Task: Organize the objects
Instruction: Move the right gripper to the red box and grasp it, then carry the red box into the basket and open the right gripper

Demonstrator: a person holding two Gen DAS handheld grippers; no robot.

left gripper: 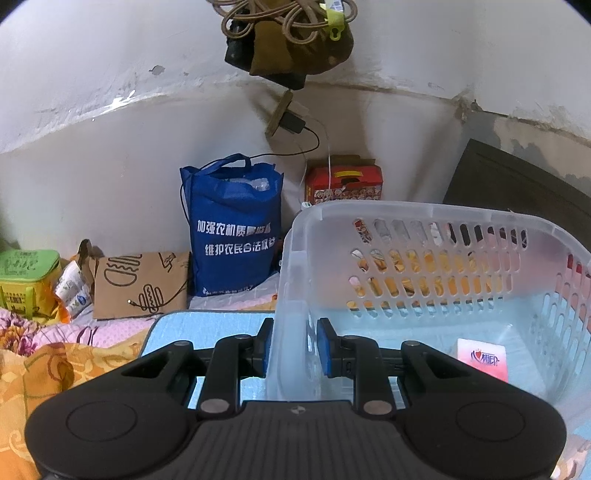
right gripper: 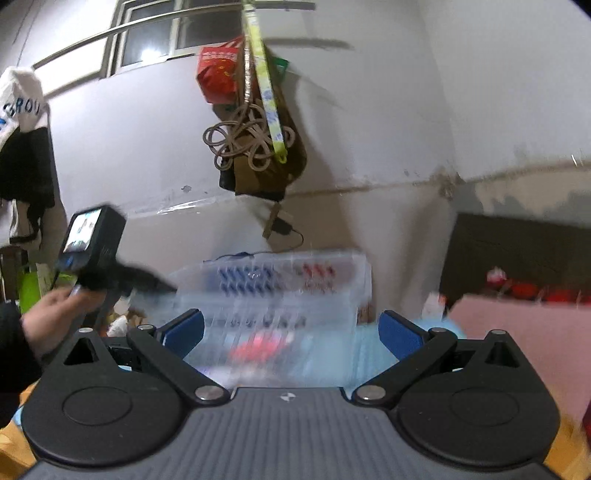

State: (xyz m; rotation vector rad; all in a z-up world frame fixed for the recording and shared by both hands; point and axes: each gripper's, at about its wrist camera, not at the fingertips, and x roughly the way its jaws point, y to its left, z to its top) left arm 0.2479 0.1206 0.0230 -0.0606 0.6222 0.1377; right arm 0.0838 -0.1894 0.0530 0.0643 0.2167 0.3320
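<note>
- Jaws, left gripper: we note the two blue pads drawn in on either side of the near-left wall of the clear plastic basket, clenched on it at lower centre of the left wrist view; we judge this grip steadies or carries the basket.
- Jaws, right gripper: spread wide with nothing between them, at lower centre of the right wrist view, which is smeared by motion.
- Basket, placement: we see it right of centre in the left view, resting over a light blue mat; its slotted walls show through to what stands behind.
- Basket, contents: one pink-and-white packet lies on the floor of the basket, lower right.
- Left hand: seen at the left edge of the right view, holding the other gripper's handle.
- Surface: floral bedding in orange and pink fills the lower left around the mat.
- Room: a blue tote bag, a brown paper bag, a green box and a red box line the scuffed white wall; a bundle of coiled cord hangs at upper centre.
</note>
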